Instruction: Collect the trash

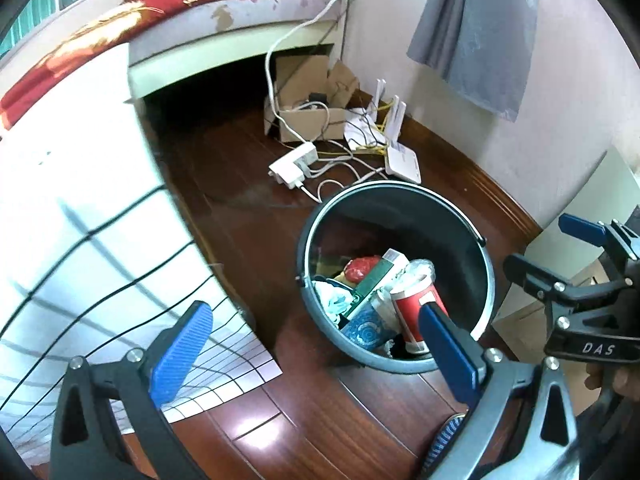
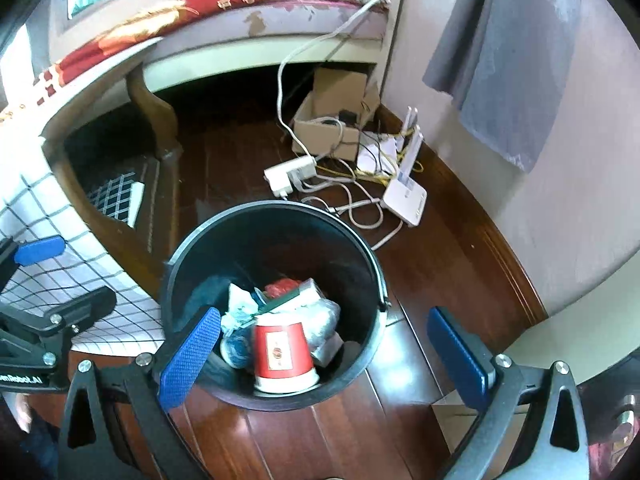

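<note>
While both grippers hang above the dark bin [image 2: 276, 216], the right gripper [image 2: 324, 356] and left gripper [image 1: 316, 352] stand wide apart, empty. The red paper cup [image 2: 284, 354] lies inside among wrappers. Deposit step appears complete; next calls for locating remaining trash.

Left tongs [image 1: 316, 350] wide apart, empty, lower frame; dark bin [image 1: 394, 276] right of centre holding red cup [image 1: 414, 306]; right tongs [image 1: 552, 252] at right edge.
</note>
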### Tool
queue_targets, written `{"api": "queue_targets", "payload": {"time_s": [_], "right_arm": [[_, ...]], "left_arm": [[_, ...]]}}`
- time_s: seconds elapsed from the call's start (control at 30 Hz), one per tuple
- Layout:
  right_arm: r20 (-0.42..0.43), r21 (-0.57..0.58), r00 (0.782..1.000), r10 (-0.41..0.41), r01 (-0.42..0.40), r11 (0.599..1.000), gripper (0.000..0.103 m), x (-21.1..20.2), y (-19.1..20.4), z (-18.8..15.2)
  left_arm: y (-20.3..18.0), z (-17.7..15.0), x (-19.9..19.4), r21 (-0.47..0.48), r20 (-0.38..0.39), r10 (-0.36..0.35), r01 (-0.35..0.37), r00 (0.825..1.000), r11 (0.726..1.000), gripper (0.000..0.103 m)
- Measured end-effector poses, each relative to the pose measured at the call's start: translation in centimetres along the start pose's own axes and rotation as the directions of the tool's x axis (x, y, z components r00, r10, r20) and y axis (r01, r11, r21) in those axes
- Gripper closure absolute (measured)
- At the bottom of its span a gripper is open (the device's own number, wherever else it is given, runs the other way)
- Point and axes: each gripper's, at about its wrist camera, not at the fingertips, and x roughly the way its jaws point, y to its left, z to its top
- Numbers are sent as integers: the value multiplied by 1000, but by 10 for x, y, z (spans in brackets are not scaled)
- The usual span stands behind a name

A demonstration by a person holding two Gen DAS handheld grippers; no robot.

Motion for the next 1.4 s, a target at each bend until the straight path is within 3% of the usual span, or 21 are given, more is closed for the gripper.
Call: {"api": "queue_targets", "payload": {"time_s": [0.47, 0.87, 1.03, 1.3, 1.4], "right_arm": [[111, 7, 993, 33, -34, 999, 0, -104, 36, 1], [215, -22, 976, 30, -25, 999, 0, -218, 62, -3], [292, -12, 956, 15, -12, 1000, 0, -261, 64, -2], [370, -32, 929, 20, -8, 999, 0, -311, 62, -10], [384, -29, 923, 12, -1, 1000, 0, -319, 61, -12]], "left_arm": [[22, -17, -114, -40, 147, 52, -47, 988, 998, 0], [17, -42, -217, 21, 289, 126, -138, 949, 990, 0], [23, -44, -256, -26, 356, 149, -149, 922, 988, 0], [12, -53, -287, -39, 424, 150, -148, 893, 988, 0], [8, -54, -288, -29, 424, 137, -137, 895, 990, 0]]}}
